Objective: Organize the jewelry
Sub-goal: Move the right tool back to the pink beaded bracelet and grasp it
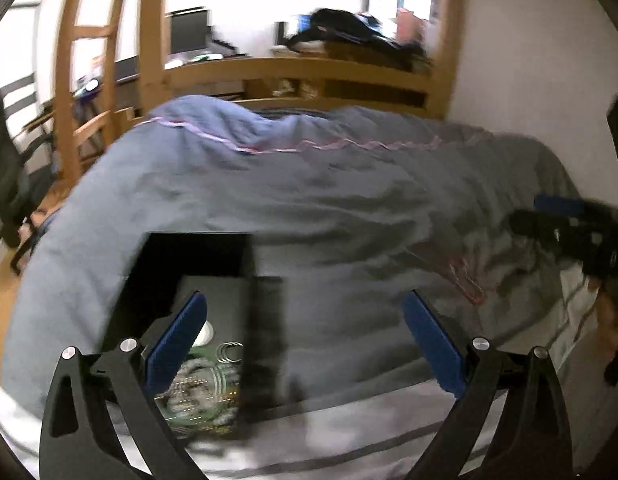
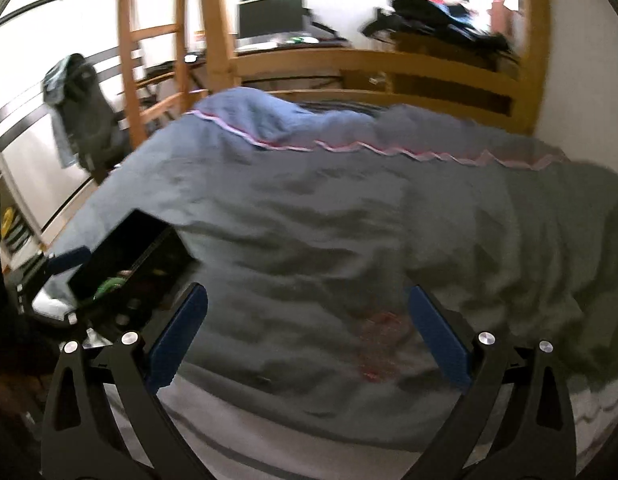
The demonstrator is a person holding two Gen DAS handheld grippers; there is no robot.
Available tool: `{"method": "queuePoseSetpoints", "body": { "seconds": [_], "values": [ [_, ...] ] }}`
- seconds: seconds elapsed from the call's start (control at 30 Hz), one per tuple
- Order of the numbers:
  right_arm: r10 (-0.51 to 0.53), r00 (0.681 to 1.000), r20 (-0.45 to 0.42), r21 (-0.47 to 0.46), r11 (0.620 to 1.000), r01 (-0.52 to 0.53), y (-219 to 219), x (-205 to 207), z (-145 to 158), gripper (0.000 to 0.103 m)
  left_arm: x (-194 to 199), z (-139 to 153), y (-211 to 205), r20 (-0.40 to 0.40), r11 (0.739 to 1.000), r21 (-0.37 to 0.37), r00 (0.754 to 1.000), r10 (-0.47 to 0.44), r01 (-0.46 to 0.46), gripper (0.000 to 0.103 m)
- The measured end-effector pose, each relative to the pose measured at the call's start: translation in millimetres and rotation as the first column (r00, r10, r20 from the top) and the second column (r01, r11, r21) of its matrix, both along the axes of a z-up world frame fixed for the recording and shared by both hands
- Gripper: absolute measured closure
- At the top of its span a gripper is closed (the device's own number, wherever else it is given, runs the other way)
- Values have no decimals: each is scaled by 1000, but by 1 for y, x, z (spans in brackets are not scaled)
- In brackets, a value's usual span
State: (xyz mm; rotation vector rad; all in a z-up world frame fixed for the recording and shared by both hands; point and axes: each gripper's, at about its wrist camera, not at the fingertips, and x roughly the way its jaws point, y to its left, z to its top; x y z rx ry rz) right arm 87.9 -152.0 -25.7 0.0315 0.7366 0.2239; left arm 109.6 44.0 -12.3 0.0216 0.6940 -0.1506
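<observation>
On the bed (image 1: 309, 208), both grippers, left (image 1: 305, 344) and right (image 2: 309, 340), stand released, empty; a black box (image 1: 197, 264) lies near left, a pink chain (image 1: 467, 280) right.

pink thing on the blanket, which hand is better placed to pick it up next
Right, probably. In the right wrist view the pink thing lies on the blanket between the open right tool. The left tool, also open, sits by the black box, with the pink thing off to its right. Both views are blurred.
</observation>
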Motion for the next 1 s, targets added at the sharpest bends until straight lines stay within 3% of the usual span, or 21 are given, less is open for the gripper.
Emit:
{"method": "queuePoseSetpoints", "body": {
  "seconds": [0.13, 0.3, 0.4, 0.53, 0.57, 0.63, 0.73, 0.87, 1.0],
  "values": [
    [-69, 997, -23, 22, 997, 70, -29, 2, -17, 4, 12, -17, -38, 8, 999, 14, 999, -44, 44, 6],
    [-83, 996, -23, -6, 997, 83, -44, 7, -43, 4, 31, -44, -69, -53, 992, -52, 992, -117, 115, 6],
    [-82, 996, -17, -20, 996, 82, -46, 11, -59, 4, 33, -62, -90, -101, 979, -23, 973, -205, 204, 20],
    [-104, 993, -61, 87, 990, 109, -57, 19, -82, 6, 32, -89, -110, -204, 950, 36, 932, -298, 311, 45],
    [-103, 992, -78, 108, 988, 112, -58, 23, -88, 12, 32, -94, -111, -224, 945, 29, 924, -310, 325, 49],
    [-95, 989, -117, 118, 987, 109, -58, 33, -97, 28, 33, -100, -111, -241, 942, 15, 916, -321, 334, 51],
    [-66, 986, -156, 117, 990, 84, -51, 43, -107, 39, 33, -100, -107, -253, 939, -8, 907, -335, 345, 59],
    [-1, 988, -151, 130, 991, 21, -40, 42, -108, 40, 32, -99, -101, -294, 940, -3, 898, -327, 341, 67],
    [33, 988, -154, 94, 995, -19, -30, 41, -110, 41, 23, -96, -102, -301, 945, 24, 904, -305, 327, 68]
  ]
}}
